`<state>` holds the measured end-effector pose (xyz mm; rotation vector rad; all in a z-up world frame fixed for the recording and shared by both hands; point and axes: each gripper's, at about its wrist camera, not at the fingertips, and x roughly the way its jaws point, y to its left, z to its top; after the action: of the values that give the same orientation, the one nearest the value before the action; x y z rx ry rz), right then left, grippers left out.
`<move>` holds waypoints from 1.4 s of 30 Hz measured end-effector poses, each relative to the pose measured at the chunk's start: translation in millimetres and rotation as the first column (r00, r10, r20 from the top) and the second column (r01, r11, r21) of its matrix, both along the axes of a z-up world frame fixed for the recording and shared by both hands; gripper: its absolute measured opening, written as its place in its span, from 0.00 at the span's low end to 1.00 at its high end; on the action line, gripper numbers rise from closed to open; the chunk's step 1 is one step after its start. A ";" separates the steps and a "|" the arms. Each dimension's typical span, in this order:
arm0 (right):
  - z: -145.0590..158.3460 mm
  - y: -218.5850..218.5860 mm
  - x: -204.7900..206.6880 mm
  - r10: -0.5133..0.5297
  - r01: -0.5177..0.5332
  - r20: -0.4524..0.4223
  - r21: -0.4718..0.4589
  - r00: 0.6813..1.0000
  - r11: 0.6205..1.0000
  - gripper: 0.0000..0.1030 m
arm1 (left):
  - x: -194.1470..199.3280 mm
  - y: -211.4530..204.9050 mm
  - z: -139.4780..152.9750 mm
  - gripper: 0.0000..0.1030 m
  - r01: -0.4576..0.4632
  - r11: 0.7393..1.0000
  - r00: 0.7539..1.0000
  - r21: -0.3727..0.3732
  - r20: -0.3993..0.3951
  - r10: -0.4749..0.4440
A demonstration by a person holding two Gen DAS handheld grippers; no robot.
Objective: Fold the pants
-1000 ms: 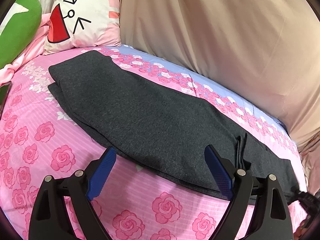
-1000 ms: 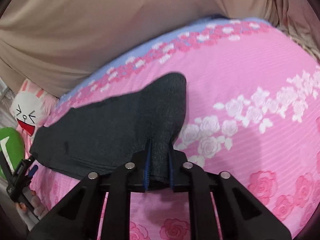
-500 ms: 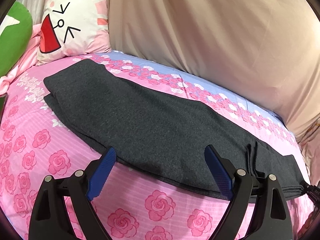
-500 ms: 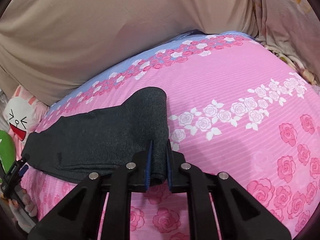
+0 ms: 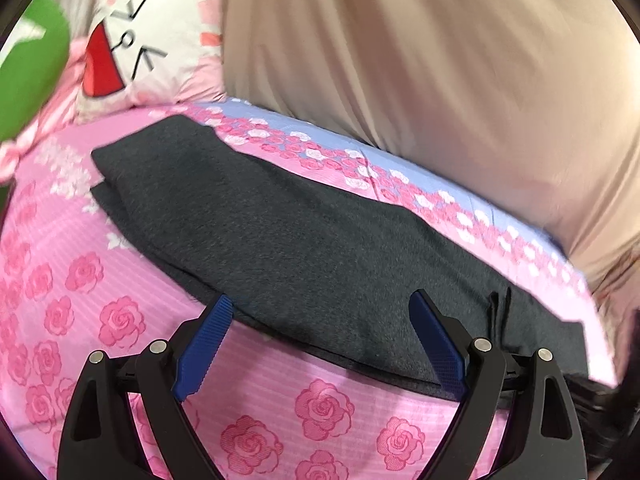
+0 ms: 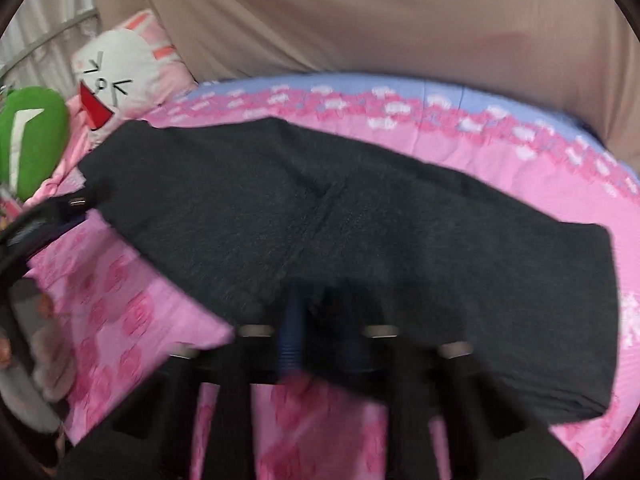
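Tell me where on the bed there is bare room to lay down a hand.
Bare sheet lies along the near side of the pants, and a pink strip runs between pants and curtain. The corner by the pillow is crowded.

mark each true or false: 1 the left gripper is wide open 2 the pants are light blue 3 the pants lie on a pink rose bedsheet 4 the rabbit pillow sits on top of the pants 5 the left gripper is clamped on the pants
1. The left hand-held gripper is wide open. True.
2. The pants are light blue. False: they are dark grey.
3. The pants lie on a pink rose bedsheet. True.
4. The rabbit pillow sits on top of the pants. False: it lies apart from them, at the head of the bed beside a green cushion.
5. The left hand-held gripper is clamped on the pants. False: its blue pads are spread with nothing between them.
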<state>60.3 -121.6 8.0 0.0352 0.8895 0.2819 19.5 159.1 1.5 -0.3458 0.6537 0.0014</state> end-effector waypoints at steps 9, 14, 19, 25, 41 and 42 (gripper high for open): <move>2.1 23.1 -6.5 0.057 -0.056 0.002 -0.076 0.998 0.996 0.15 | 3.8 10.6 -4.3 0.85 0.009 0.997 1.000 -0.077 -0.016 -0.010; -5.1 30.6 -8.3 0.079 -0.078 0.010 -0.077 0.997 0.994 0.36 | 4.6 6.6 -4.9 0.85 0.026 0.998 0.999 -0.062 -0.019 -0.028; 11.9 35.8 0.8 0.034 -0.030 0.047 -0.098 0.998 0.995 0.09 | 5.0 7.7 -5.5 0.85 0.022 0.997 1.000 -0.081 -0.016 -0.023; 27.3 63.8 15.4 0.080 -0.077 0.058 -0.055 0.995 0.995 0.10 | 4.2 24.0 -9.6 0.85 0.013 0.984 1.000 -0.177 -0.021 -0.017; -0.5 -58.7 -84.8 -0.238 0.230 0.111 0.082 0.965 0.970 0.50 | 37.2 191.0 -28.7 0.86 -0.254 0.862 0.964 -0.439 -0.186 0.189; -1.1 -66.9 -90.4 -0.258 0.251 0.115 0.067 0.959 0.966 0.52 | 41.9 190.7 -28.6 0.87 -0.256 0.863 0.964 -0.437 -0.179 0.195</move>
<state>-30.2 -188.5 6.8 0.1778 0.7450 0.0652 61.4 349.8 -27.1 -0.8861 0.7363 0.0968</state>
